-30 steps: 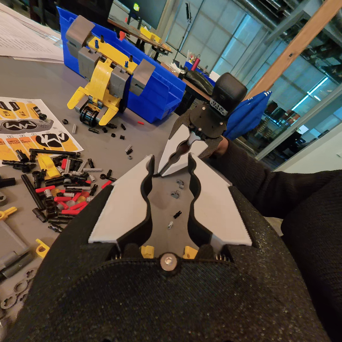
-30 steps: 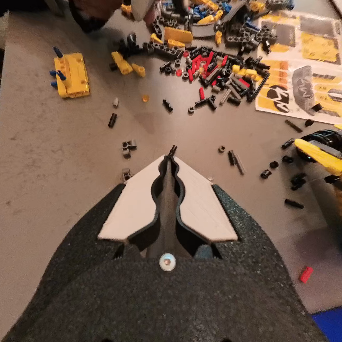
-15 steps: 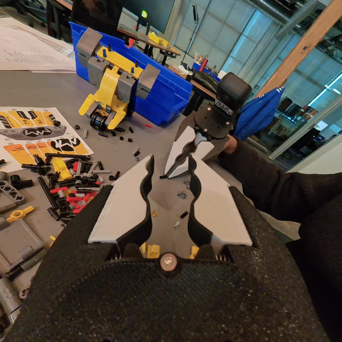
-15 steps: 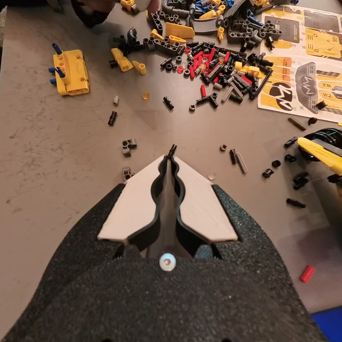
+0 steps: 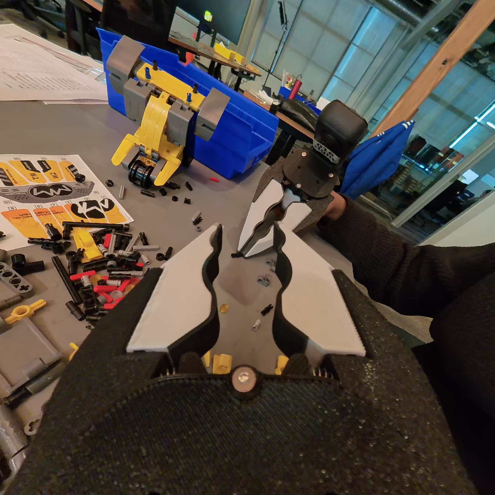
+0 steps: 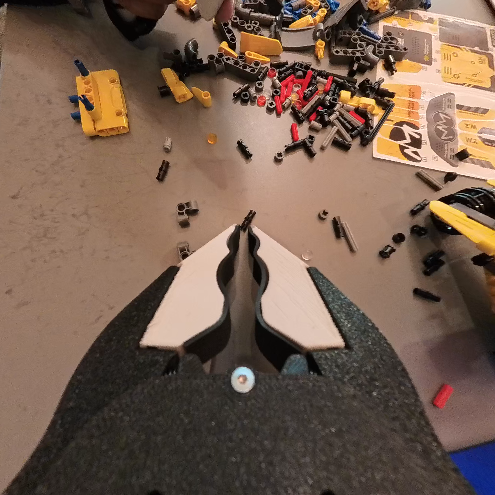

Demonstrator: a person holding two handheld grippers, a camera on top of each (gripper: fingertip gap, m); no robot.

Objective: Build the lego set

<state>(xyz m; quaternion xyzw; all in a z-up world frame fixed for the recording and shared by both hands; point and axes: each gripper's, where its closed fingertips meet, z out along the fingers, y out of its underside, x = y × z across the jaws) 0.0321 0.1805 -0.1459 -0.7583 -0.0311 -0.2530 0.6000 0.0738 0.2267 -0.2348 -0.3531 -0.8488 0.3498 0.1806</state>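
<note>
My right gripper [image 6: 243,227] is shut on a small black pin [image 6: 247,219] that sticks out past its tips, held above the grey table. In the left wrist view the right gripper [image 5: 242,254] points down with the black pin [image 5: 235,255] at its tip. My left gripper [image 5: 247,227] is open and empty, above the table, facing the right gripper. The part-built yellow and grey model [image 5: 160,120] leans on a blue bin [image 5: 235,128]; its yellow edge shows in the right wrist view [image 6: 460,222]. A yellow panel with blue pins [image 6: 100,103] lies at far left.
A pile of red, black and grey pins [image 6: 316,104] and beams lies beside a sticker sheet [image 6: 439,107]. Grey connectors [image 6: 186,211] and loose black pins [image 6: 162,170] lie near my right gripper. A red pin [image 6: 443,396] lies near the blue bin's corner [image 6: 476,466]. A person's sleeve [image 5: 401,257] is at right. Left tips to right tips: about 11 cm.
The left gripper has drawn back and up, so the model and the bin sit lower in its view. The right gripper has risen slightly with the black pin still held.
</note>
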